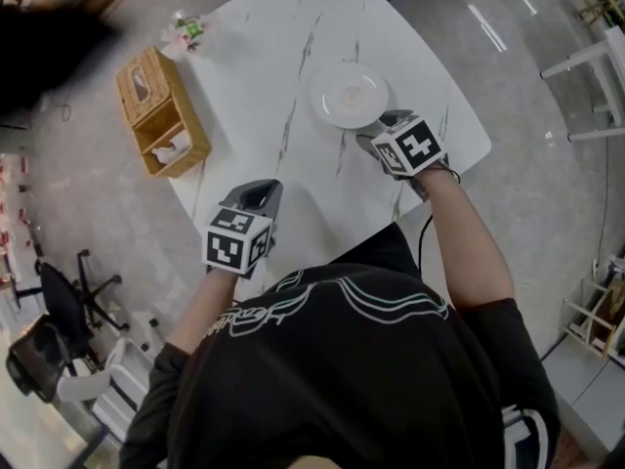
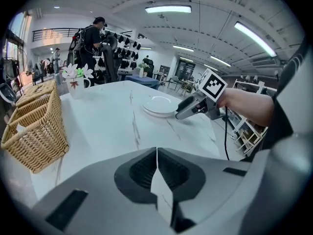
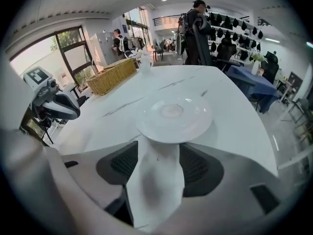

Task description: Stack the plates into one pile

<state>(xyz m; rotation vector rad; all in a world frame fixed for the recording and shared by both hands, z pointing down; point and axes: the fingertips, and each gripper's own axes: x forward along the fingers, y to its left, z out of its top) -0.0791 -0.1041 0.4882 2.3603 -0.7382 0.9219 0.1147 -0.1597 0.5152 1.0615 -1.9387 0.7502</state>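
Basket (image 1: 161,110) & vase (image 1: 184,32) sit L of plates (image 1: 349,96), well apart.

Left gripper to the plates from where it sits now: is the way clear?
Probably yes. Only bare table lies between the shut left gripper and the plates; the open right gripper sits at their near rim, so aim for their free side.

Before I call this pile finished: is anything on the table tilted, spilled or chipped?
Nothing stands out. The plate pile sits level on the table, no chips or spills visible. The right gripper is at its rim, jaws open. The wicker basket and flower vase stand upright.
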